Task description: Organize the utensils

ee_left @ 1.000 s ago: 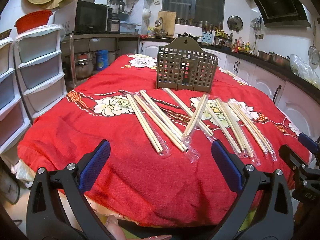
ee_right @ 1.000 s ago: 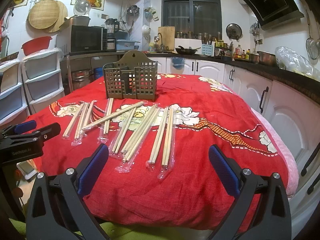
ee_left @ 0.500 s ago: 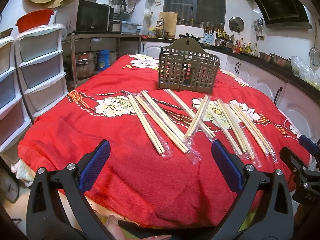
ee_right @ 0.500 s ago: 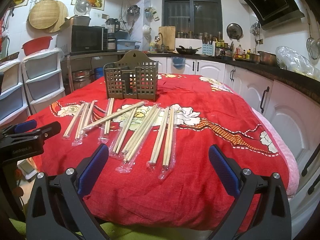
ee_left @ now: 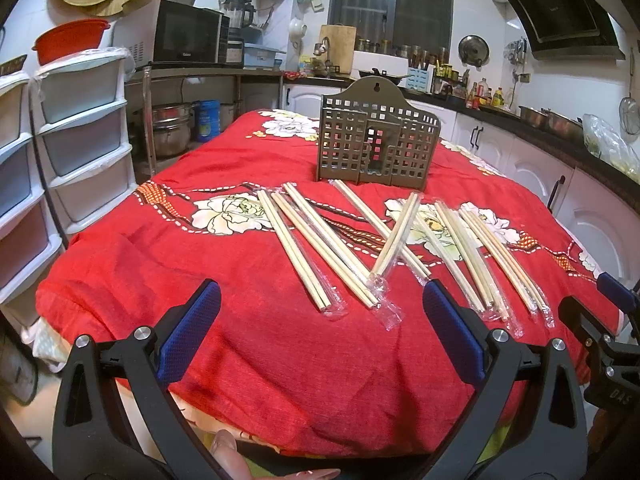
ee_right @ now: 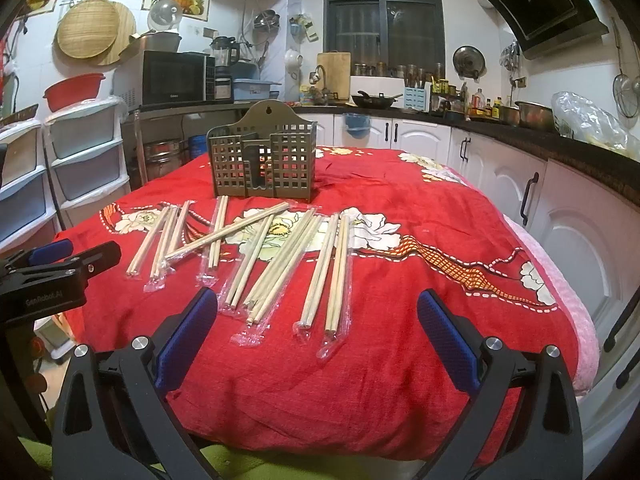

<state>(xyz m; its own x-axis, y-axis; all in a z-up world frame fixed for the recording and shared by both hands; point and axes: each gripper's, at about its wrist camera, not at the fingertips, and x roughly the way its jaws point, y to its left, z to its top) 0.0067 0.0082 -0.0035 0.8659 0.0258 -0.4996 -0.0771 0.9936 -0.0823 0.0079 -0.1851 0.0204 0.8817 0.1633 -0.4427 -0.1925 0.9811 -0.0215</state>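
Observation:
Several pairs of wooden chopsticks in clear sleeves (ee_left: 320, 248) (ee_right: 276, 264) lie fanned on a red flowered tablecloth (ee_left: 200, 272) (ee_right: 420, 280). Behind them stands a grey-brown perforated utensil holder (ee_left: 376, 148) (ee_right: 264, 164), upright and empty as far as I see. My left gripper (ee_left: 320, 312) is open and empty, hovering over the near table edge before the chopstick ends. My right gripper (ee_right: 318, 316) is open and empty over the near ends of the right-hand pairs. Each gripper shows at the other view's edge.
Stacked plastic drawers (ee_left: 80, 128) stand left of the table. White cabinets and a dark counter with pots and bottles (ee_right: 520, 120) run along the right and back. A microwave (ee_left: 188, 36) sits on a shelf behind.
Both grippers have moved slightly forward toward the chopsticks. Both stay open and nothing on the table has moved.

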